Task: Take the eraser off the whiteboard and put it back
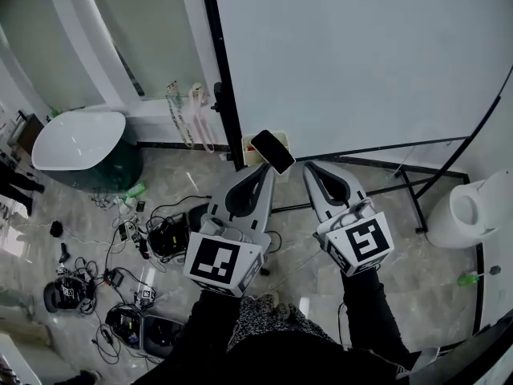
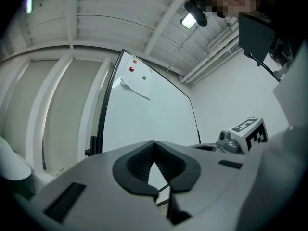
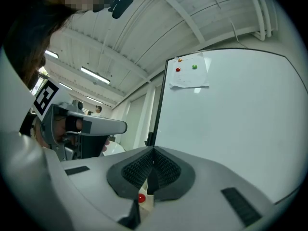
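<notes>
The left gripper (image 1: 267, 170) and right gripper (image 1: 309, 167) are hovering side by side before the whiteboard (image 1: 361, 62), both shut and empty, while the black eraser (image 1: 272, 151) is sitting at its lower left corner over a beige box (image 1: 250, 152), just past the left tips.

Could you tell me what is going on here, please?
A person holds a grey two-jaw tool in each hand, facing a large white whiteboard on a black stand. The left tool and the right tool are both shut, and I see no eraser gripped in either. A paper sheet hangs under small coloured magnets near the board's upper corner.
</notes>
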Tool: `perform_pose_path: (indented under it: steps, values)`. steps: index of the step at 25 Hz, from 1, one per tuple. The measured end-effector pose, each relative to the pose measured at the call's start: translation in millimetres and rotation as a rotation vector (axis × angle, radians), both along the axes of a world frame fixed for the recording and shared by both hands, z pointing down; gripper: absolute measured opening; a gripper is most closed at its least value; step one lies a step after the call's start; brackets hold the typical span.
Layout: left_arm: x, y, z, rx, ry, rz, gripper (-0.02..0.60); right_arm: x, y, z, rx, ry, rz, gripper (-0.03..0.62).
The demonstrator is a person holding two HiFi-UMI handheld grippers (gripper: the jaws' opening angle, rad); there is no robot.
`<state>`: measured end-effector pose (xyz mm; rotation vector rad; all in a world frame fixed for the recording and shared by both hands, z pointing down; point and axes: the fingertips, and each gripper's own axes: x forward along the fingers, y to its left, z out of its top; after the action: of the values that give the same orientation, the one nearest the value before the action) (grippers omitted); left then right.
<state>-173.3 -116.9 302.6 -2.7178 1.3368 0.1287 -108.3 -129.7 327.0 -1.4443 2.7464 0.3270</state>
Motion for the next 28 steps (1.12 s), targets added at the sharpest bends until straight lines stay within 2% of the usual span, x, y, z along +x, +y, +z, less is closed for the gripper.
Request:
perform_pose_path:
  steps: [6,15,20,28]
  values:
    - [6.9,36.0,-3.1,0.010,-0.006,-0.030,0.006,19.4,33.0,-3.6,0.006,-0.004,0.037,0.008]
    - [15.1,65.3,-4.3,0.012,0.000,-0.044,0.006,37.0,62.5,-5.2,-0.002,-0.033,0.035,0.008]
    - [19.7,72.6,-5.7,0.013,0.004,-0.042,0.006,42.3,71.3,-8.4,0.010,-0.013,0.056,0.008]
    - [26.2,73.6,-2.3,0.006,-0.007,-0.040,0.006,51.8,72.9,-6.3,0.002,-0.038,0.063,0.008]
